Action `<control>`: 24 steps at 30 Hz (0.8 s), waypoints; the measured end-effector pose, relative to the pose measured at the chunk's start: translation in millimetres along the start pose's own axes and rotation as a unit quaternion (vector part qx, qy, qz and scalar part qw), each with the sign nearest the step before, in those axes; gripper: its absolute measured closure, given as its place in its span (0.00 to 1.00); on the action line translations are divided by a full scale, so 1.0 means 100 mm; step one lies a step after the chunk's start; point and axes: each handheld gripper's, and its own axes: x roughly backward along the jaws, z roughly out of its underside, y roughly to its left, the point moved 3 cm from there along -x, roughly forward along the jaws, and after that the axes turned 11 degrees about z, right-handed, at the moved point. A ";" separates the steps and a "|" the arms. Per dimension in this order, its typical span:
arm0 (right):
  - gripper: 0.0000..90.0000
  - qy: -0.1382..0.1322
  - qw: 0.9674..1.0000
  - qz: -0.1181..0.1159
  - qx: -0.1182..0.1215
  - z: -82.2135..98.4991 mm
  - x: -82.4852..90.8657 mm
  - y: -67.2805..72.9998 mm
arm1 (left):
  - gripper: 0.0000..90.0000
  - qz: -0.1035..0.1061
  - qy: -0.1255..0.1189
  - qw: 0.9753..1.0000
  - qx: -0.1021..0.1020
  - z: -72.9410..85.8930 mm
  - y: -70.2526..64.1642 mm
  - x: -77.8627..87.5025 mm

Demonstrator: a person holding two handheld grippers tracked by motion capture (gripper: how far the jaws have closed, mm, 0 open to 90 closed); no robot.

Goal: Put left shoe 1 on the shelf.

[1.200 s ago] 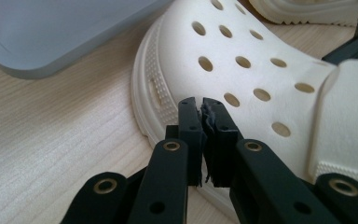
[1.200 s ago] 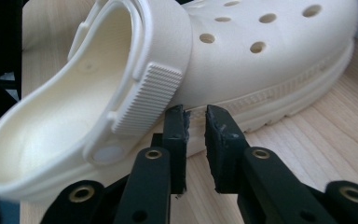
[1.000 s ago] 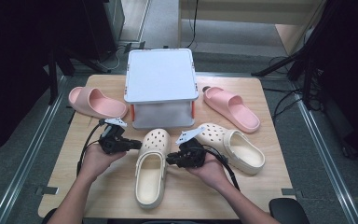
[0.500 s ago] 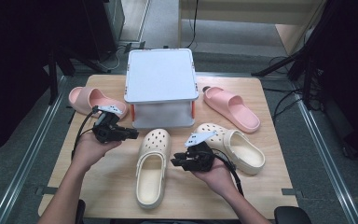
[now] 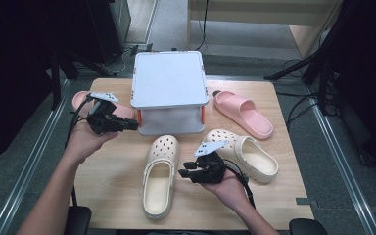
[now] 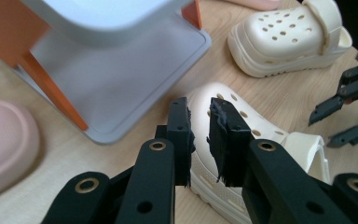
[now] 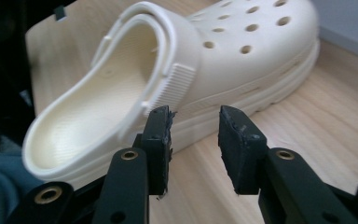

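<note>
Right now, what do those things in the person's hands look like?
Each hand holds a black tool: the left tool and right tool have two blocky jaws with rough pads, brass-ringed pivots, a pale three-cornered plate on top and a trailing black cable. The forearms are bare.

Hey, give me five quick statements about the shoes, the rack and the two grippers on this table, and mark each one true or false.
1. Two cream clogs lie on the table. True: one clog in front of the rack, the other clog to its right.
2. The right gripper clamps a clog. False: its jaws stand apart with nothing between them, beside the front clog.
3. A pink slide lies right of the grey rack. True.
4. A shoe sits on top of the rack. False: its top is bare.
5. The left gripper holds a pink slide. False: its jaws are nearly closed on nothing, raised near the rack's left side.
</note>
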 end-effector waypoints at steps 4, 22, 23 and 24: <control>0.65 0.006 1.000 0.004 -0.016 -0.01 0.01 0.04 | 0.88 -0.005 -0.001 1.000 -0.001 -0.11 0.05 0.09; 0.31 -0.001 0.994 0.047 -0.096 -0.05 -0.23 0.29 | 0.93 -0.030 0.018 0.997 -0.075 -0.71 0.18 -0.06; 0.30 0.006 0.994 0.055 -0.093 -0.04 -0.27 0.31 | 0.93 -0.031 0.019 0.996 -0.076 -0.71 0.19 -0.07; 0.29 0.006 0.994 0.059 -0.090 -0.04 -0.29 0.32 | 0.94 -0.036 0.022 0.996 -0.075 -0.70 0.21 -0.10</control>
